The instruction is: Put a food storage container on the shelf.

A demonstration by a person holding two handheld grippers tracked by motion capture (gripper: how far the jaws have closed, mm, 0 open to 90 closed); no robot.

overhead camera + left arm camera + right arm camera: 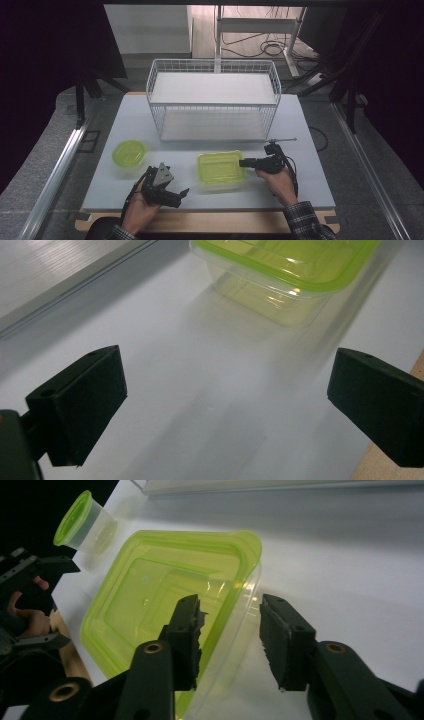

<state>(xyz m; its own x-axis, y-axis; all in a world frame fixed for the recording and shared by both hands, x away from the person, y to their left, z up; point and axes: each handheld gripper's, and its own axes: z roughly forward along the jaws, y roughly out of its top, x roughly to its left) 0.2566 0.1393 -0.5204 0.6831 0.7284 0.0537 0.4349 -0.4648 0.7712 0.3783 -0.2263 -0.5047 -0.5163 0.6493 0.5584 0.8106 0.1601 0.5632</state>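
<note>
Right gripper closes in on the square tub's rim

The wire basket (212,100) waits at twelve o'clock on the table (310,190). The square tub (220,167) sits centre-front, the round tub (129,152) at its nine o'clock. The right gripper (230,630) straddles the square tub's three o'clock rim, jaws part-closed with a gap left outside, ready to lift. The left gripper (225,400) hangs wide open, empty, at seven o'clock.

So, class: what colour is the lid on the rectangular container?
Translucent lime green lid, clearest in the right gripper view.
</note>
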